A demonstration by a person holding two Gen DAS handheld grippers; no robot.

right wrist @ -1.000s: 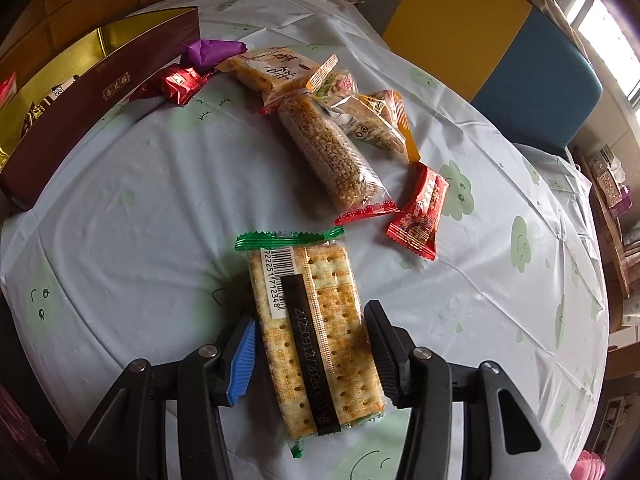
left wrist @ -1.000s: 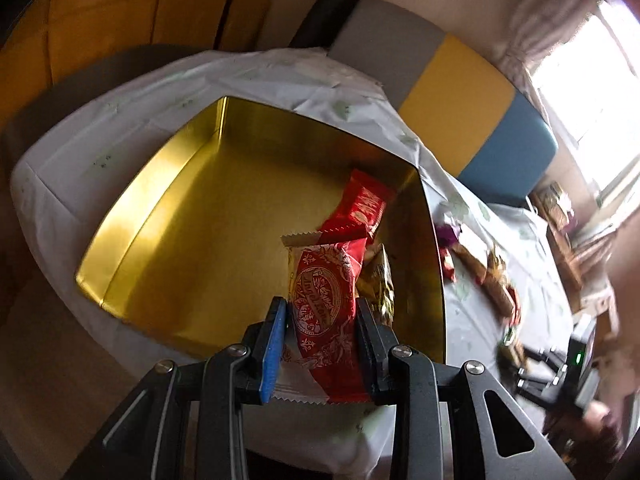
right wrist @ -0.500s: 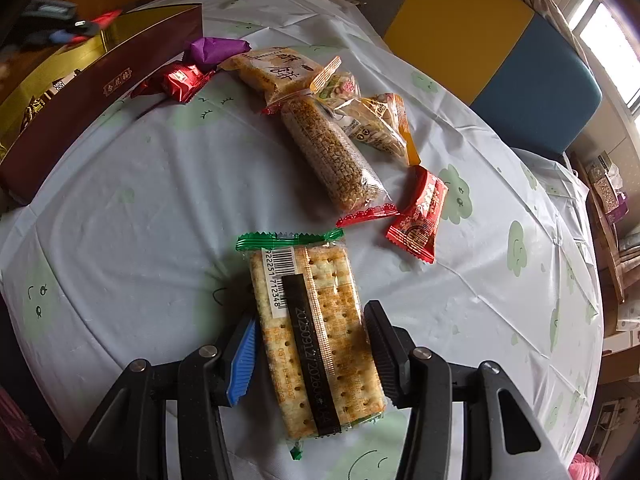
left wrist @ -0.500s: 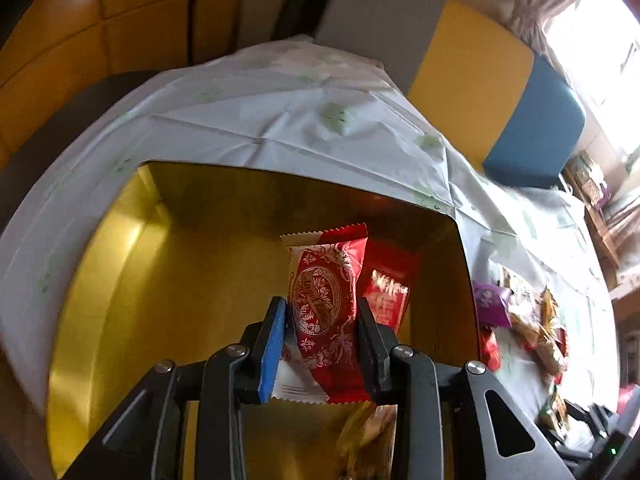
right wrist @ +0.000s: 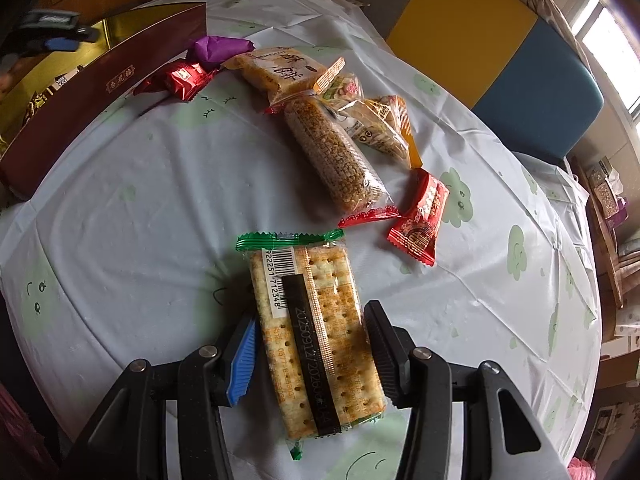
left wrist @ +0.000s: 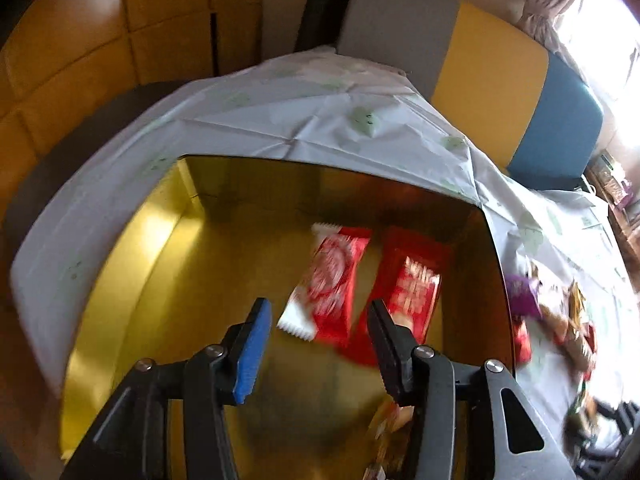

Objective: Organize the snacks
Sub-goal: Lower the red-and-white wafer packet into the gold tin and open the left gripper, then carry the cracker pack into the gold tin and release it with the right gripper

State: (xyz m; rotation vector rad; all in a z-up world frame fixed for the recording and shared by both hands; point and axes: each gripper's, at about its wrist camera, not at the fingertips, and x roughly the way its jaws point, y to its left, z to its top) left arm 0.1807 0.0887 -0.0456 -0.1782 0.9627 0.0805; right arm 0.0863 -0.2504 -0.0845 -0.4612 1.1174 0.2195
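In the left wrist view my left gripper (left wrist: 316,308) hangs over the gold tin (left wrist: 152,280), its jaws opening. A red-and-white snack packet (left wrist: 328,280) has left the pads and lies blurred below them, beside another red packet (left wrist: 412,288) on the tin's floor. In the right wrist view my right gripper (right wrist: 310,328) is shut on a clear pack of crackers (right wrist: 316,328) with a green end, held just above the tablecloth. The tin's brown outer wall (right wrist: 120,76) shows at the far left, with the left gripper (right wrist: 52,36) above it.
Loose snacks lie on the cloth past the crackers: a purple sweet (right wrist: 220,48), a small red packet (right wrist: 184,78), a long grain bar (right wrist: 336,160), a red packet (right wrist: 420,216) and several pale bags. A grey, yellow and blue seat (right wrist: 480,40) stands behind the round table.
The left gripper moved in over the tin, its jaws spread, and the red-and-white packet dropped out onto the tin floor. The right gripper and its cracker pack stayed still.
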